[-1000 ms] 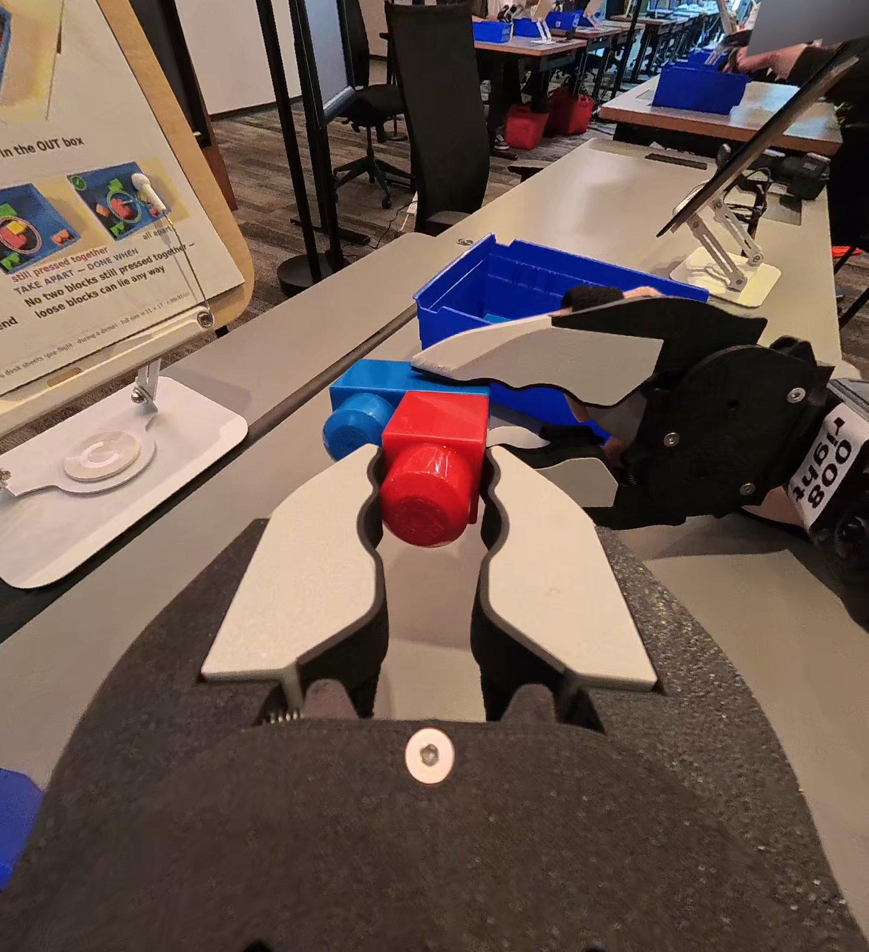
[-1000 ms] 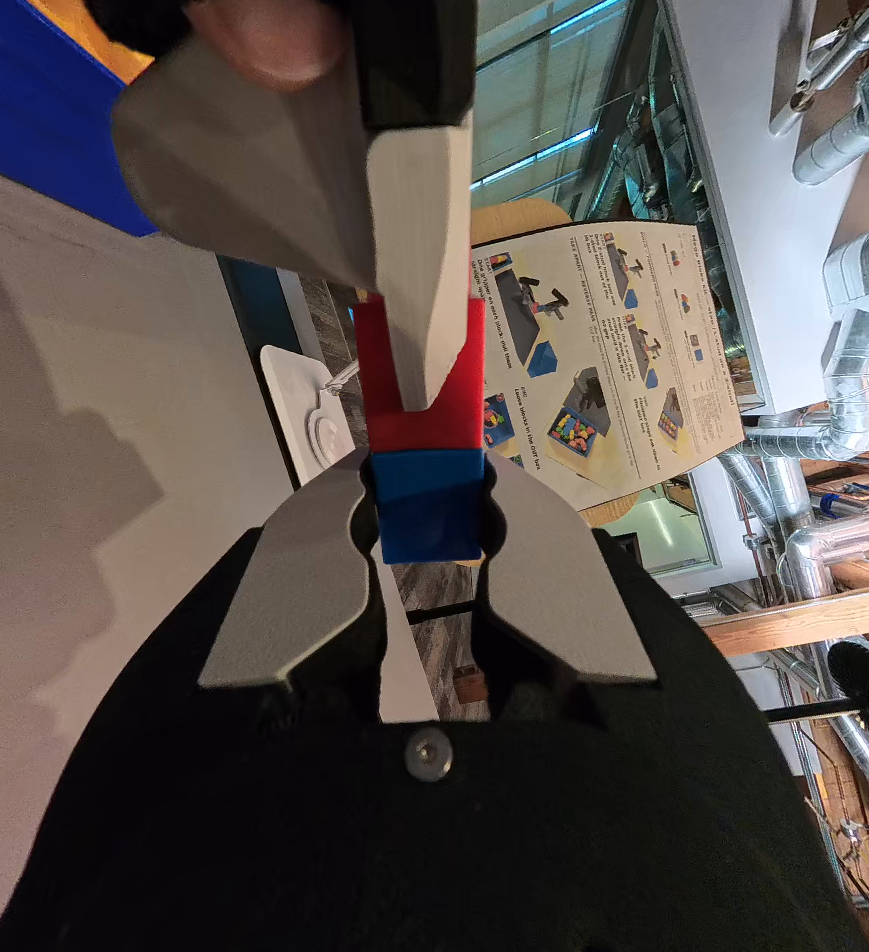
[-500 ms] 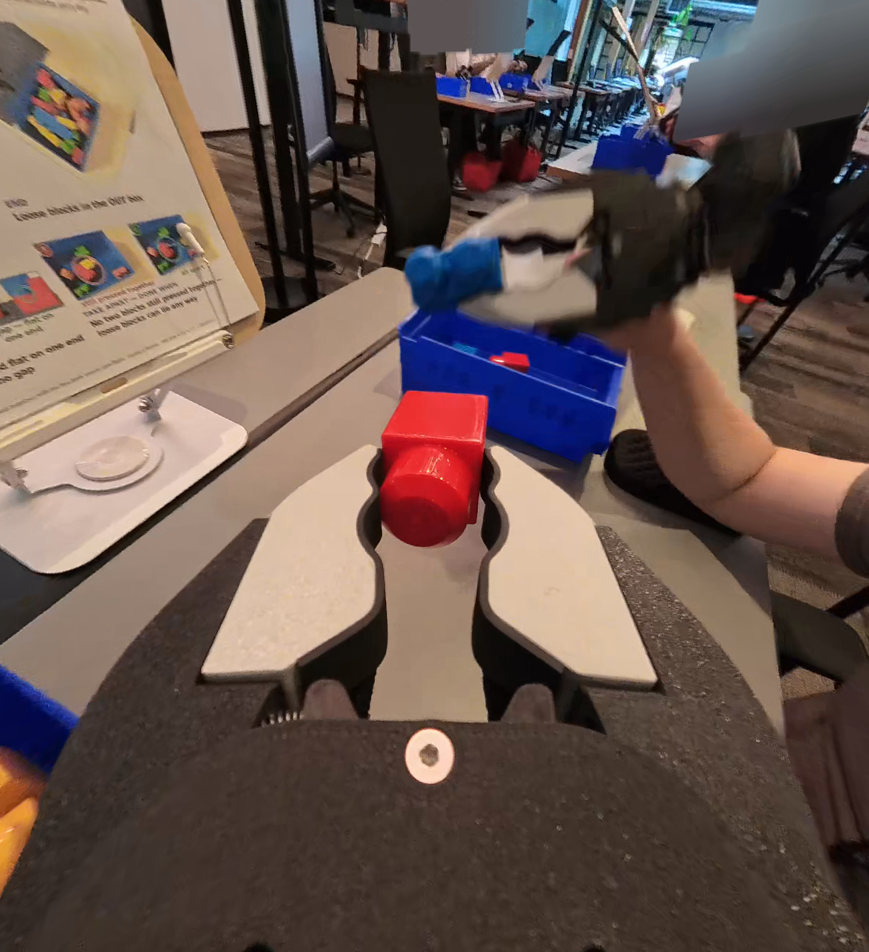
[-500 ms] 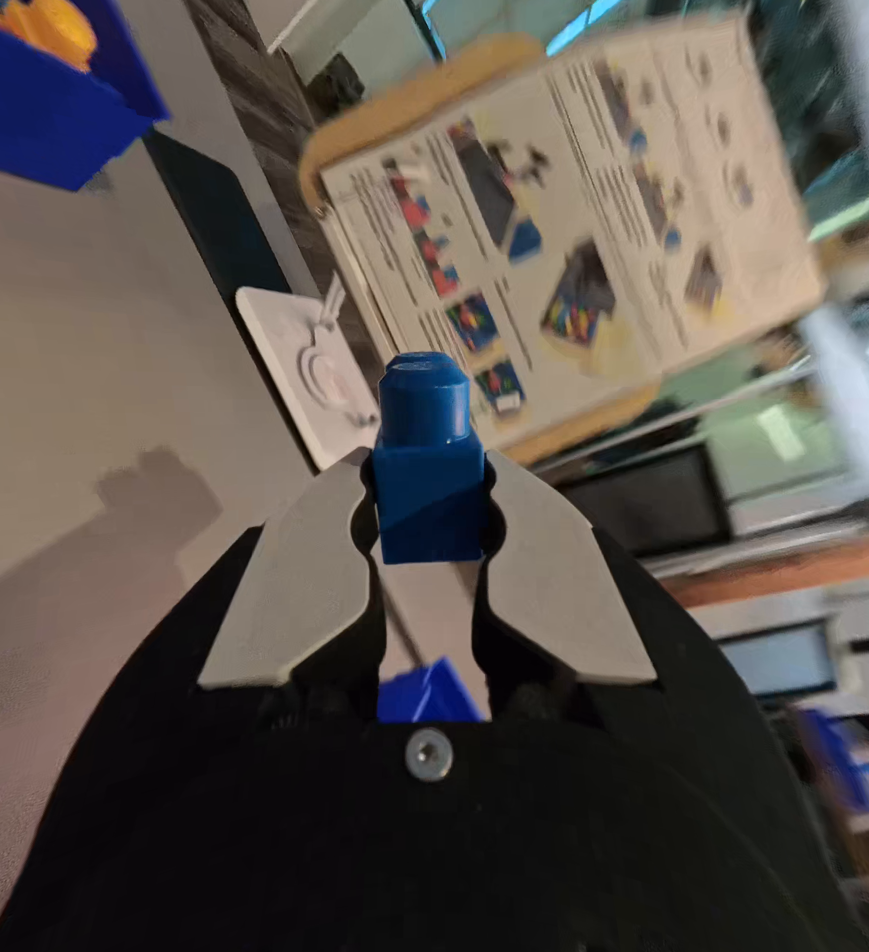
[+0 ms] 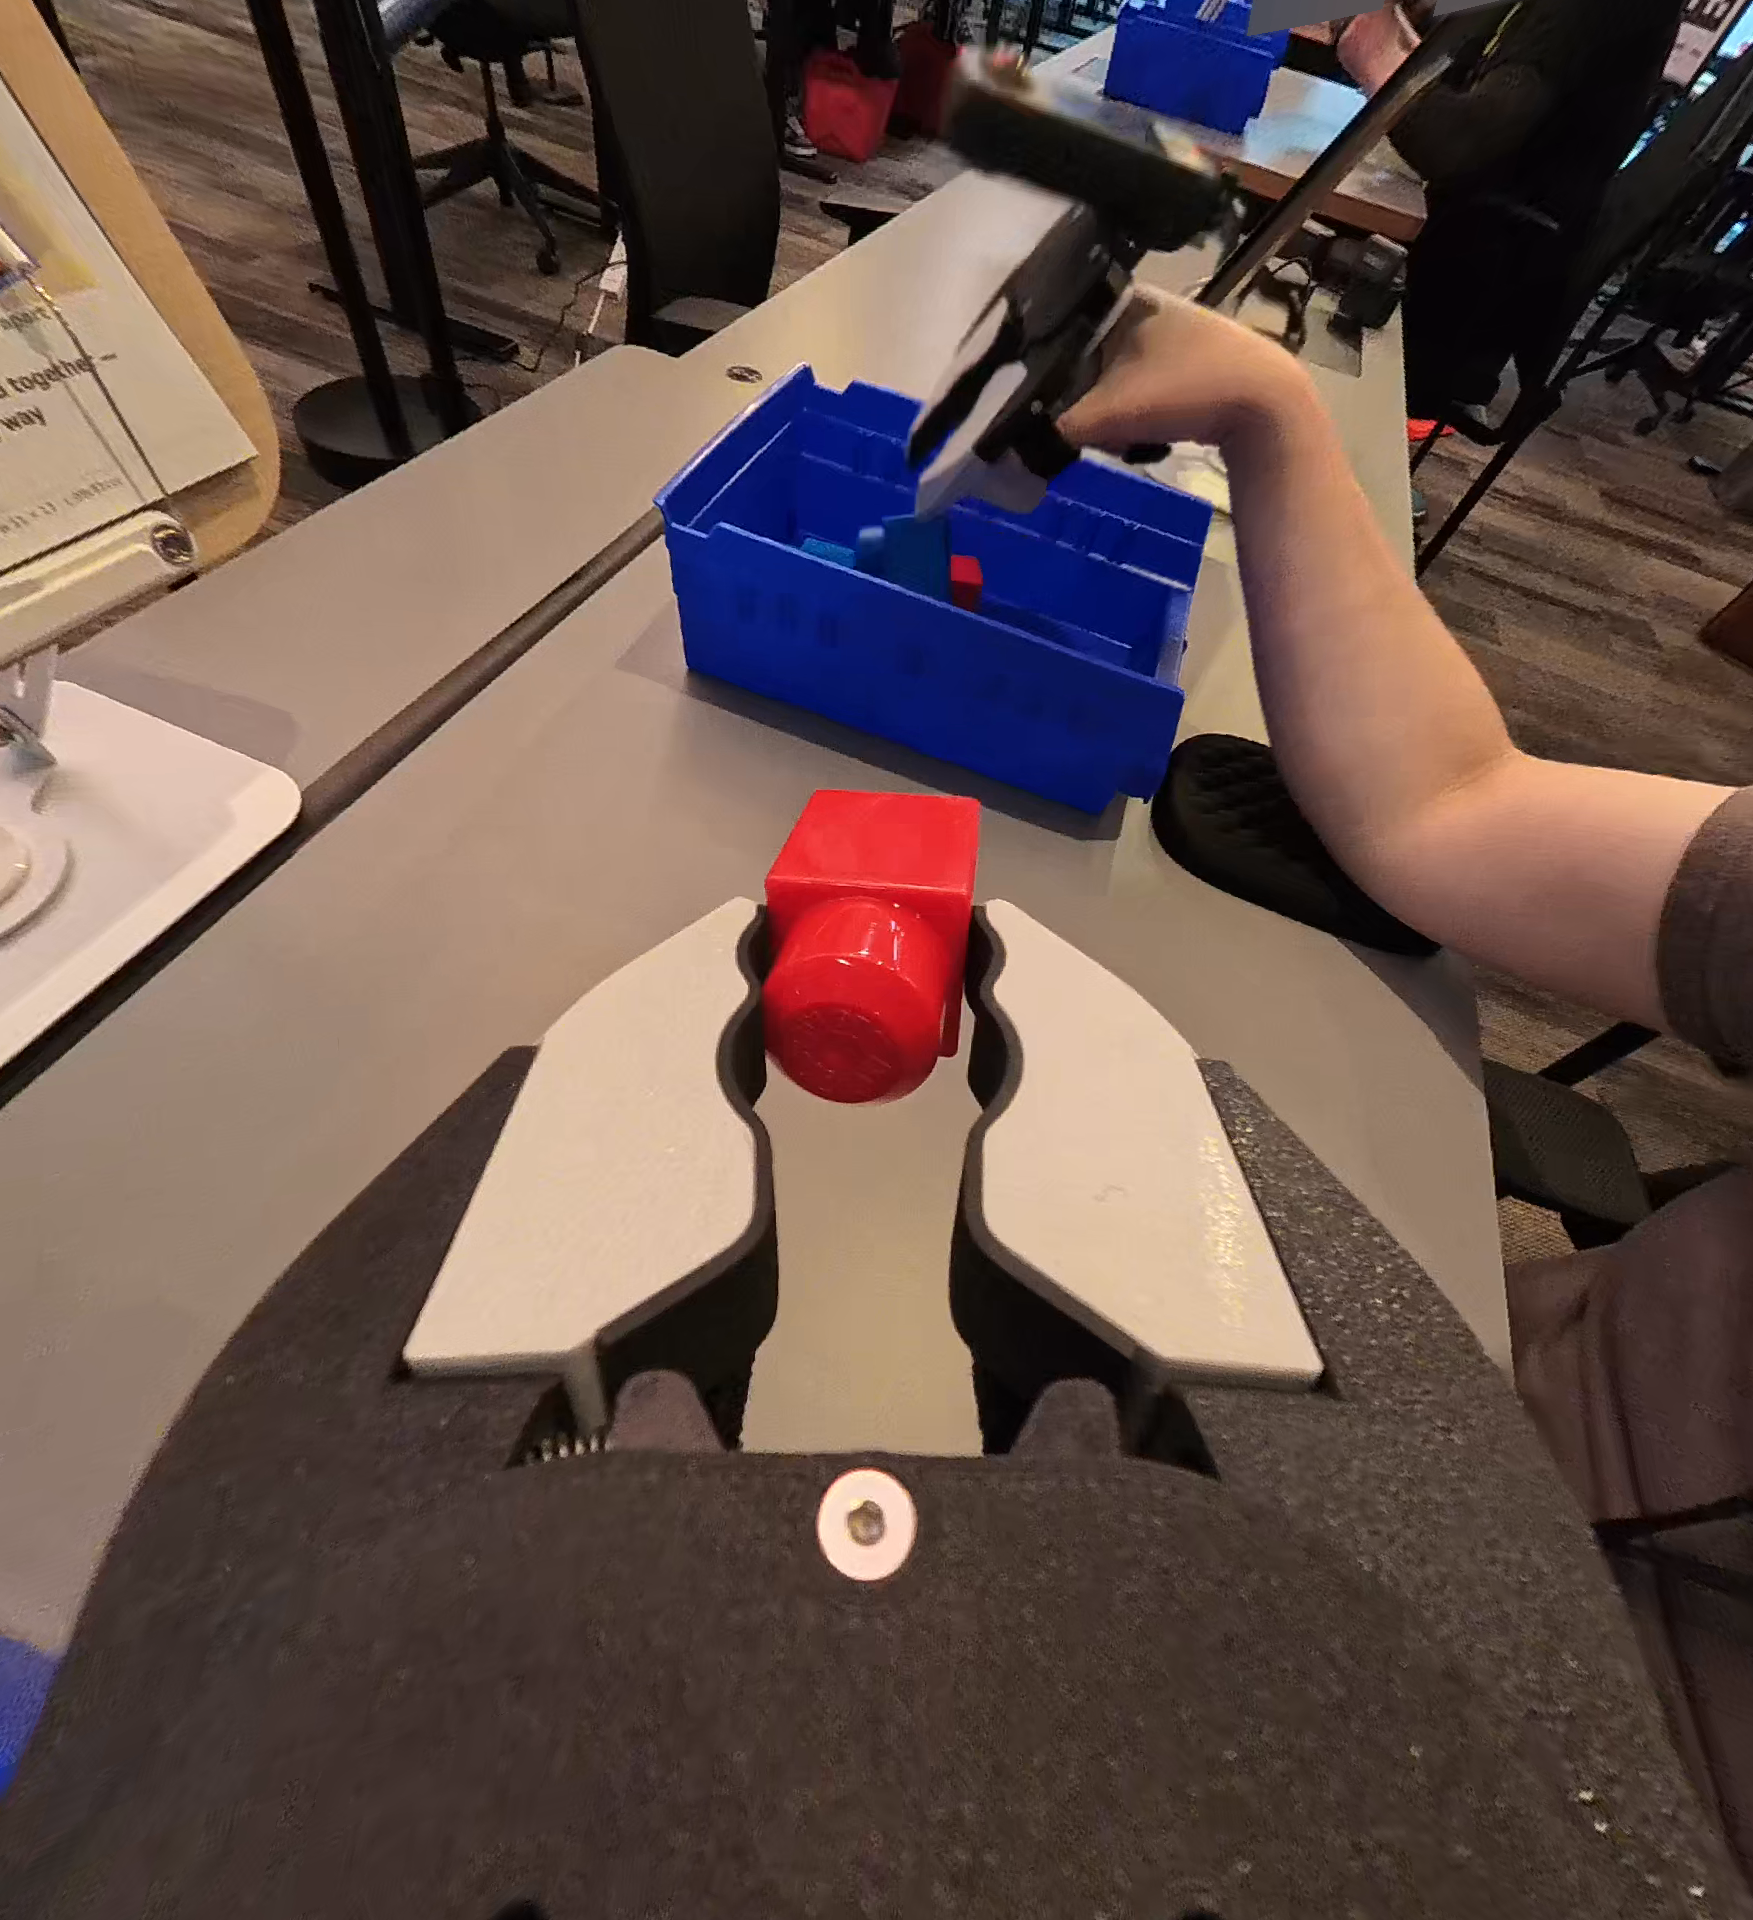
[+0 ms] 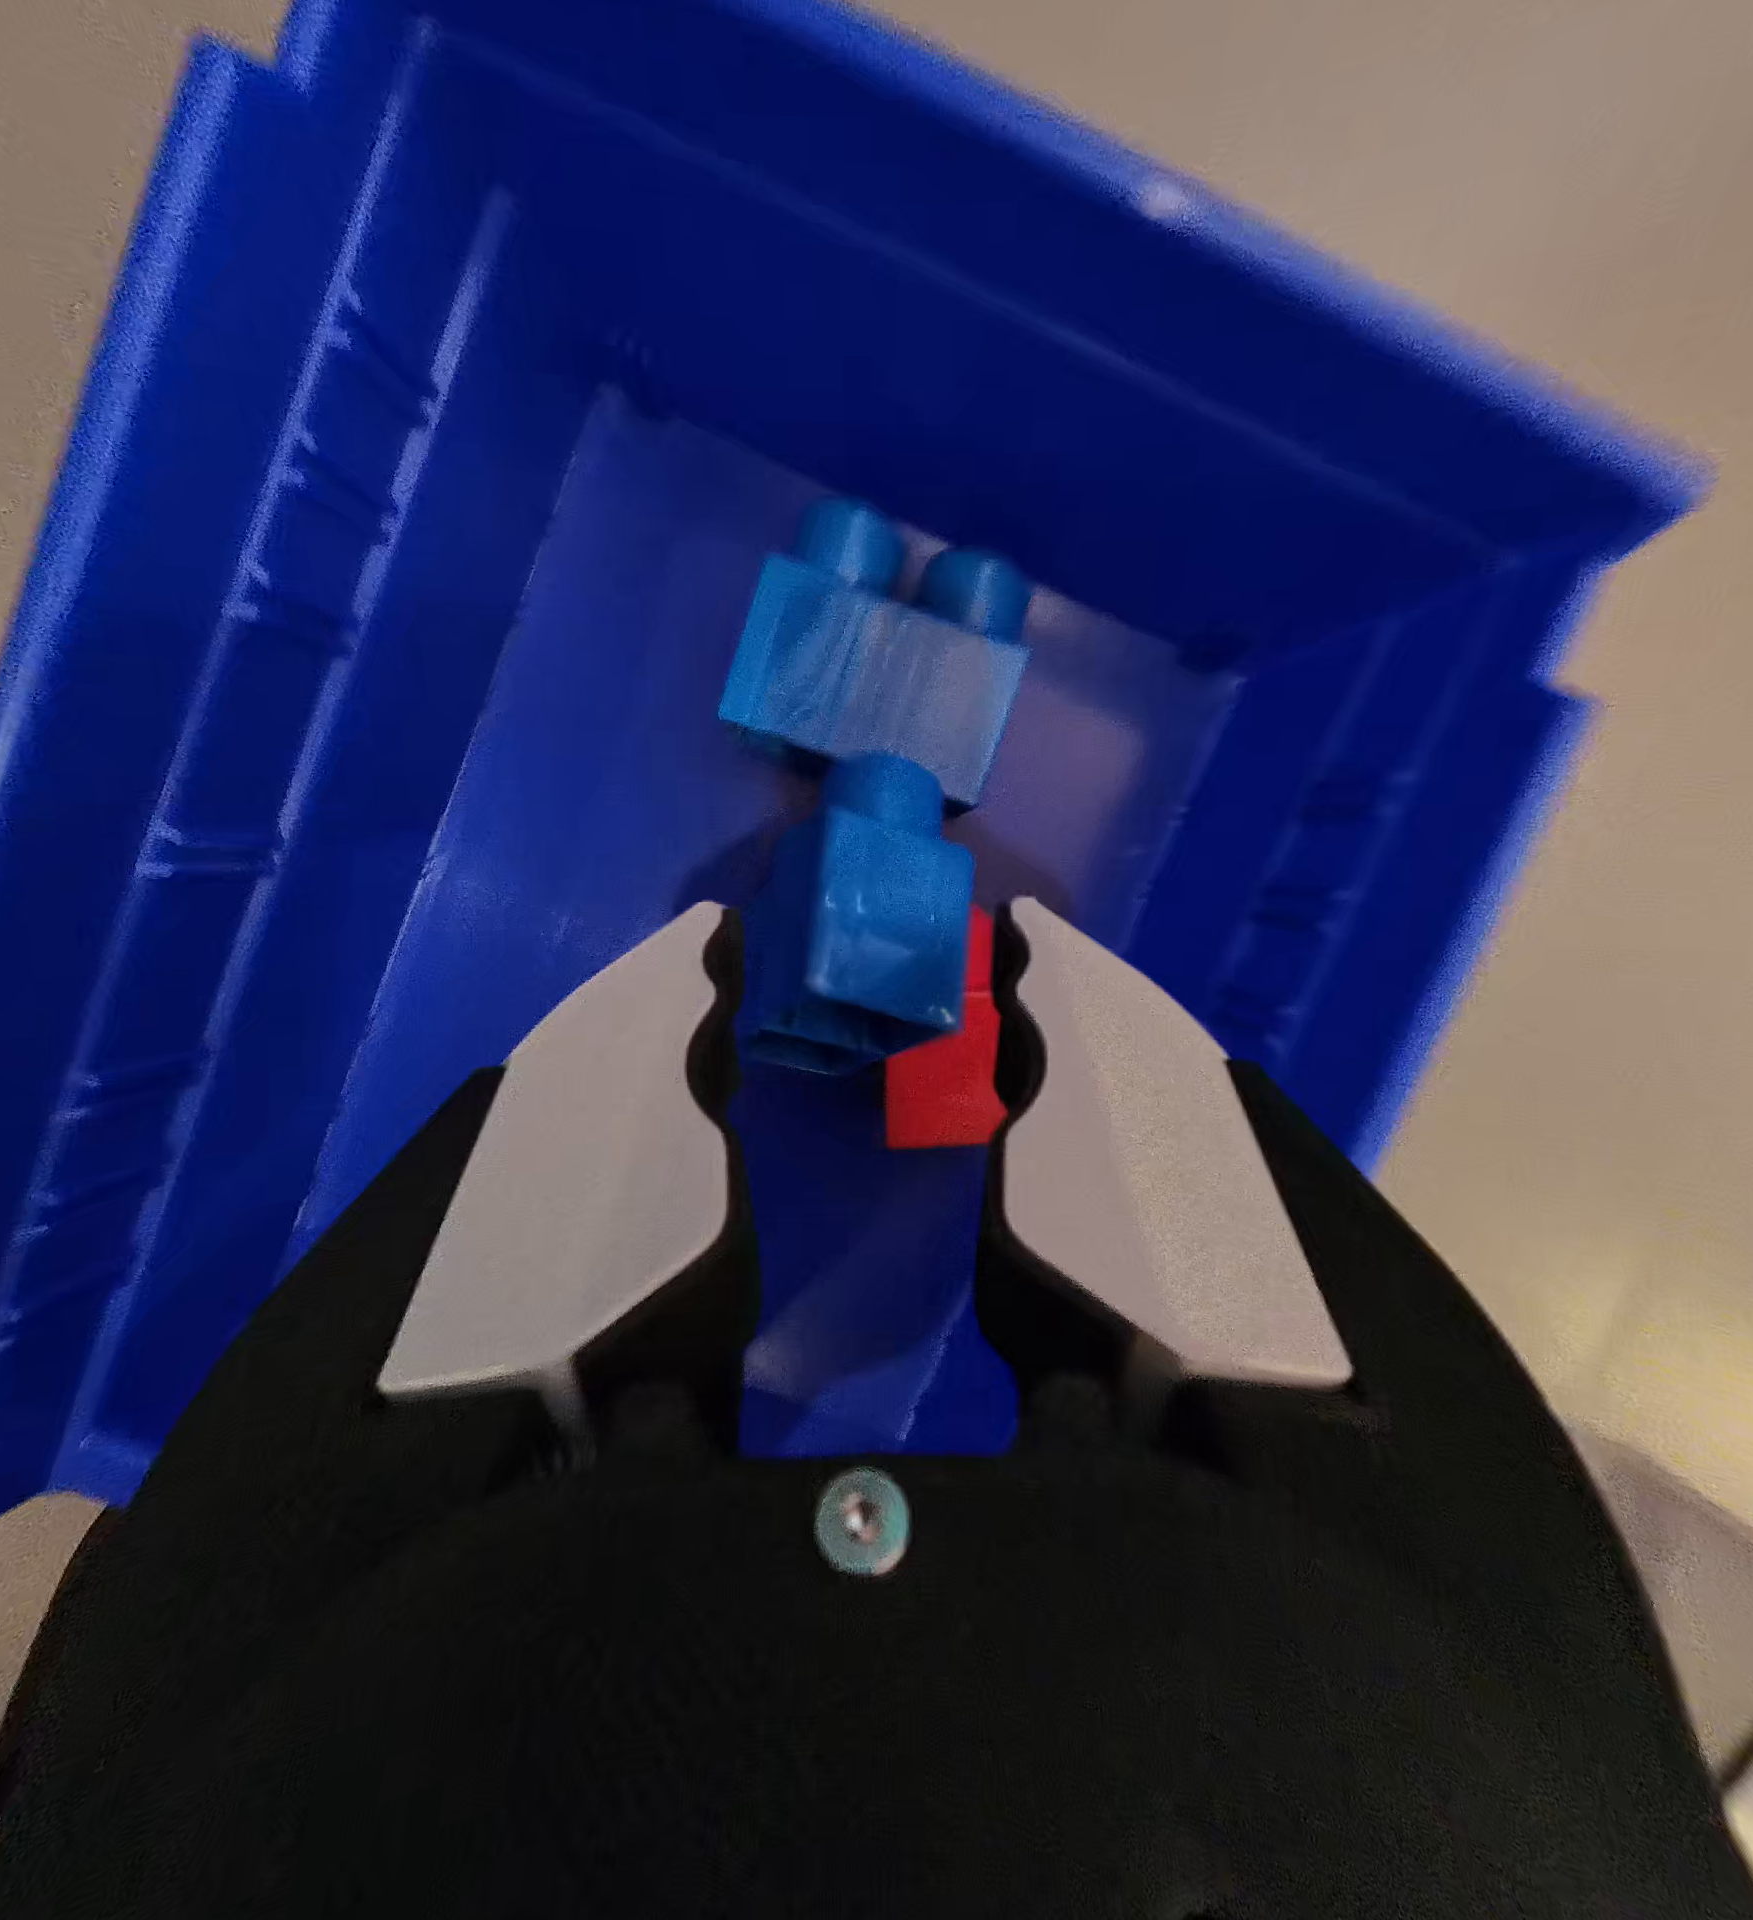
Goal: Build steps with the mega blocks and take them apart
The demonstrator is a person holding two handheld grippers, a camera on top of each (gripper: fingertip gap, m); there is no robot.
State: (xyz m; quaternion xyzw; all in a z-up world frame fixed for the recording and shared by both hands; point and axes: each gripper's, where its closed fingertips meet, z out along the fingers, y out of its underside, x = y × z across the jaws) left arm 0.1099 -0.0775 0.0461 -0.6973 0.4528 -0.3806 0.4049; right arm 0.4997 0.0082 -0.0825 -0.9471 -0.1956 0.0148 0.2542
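Mega blocks split between two tongs: red block clamped in left tongs above grey desk.
Stud end of red block turned toward camera, blue bin farther back on desk. Right tongs poised over blue bin, parted, small blue block loose between tips, tilted, grip not certain. Below it inside bin: two-stud blue block and small red block. Instruction board standing at left.

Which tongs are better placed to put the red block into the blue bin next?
The left tongs grip the red block near the blue bin; the right tongs hover above it, open.
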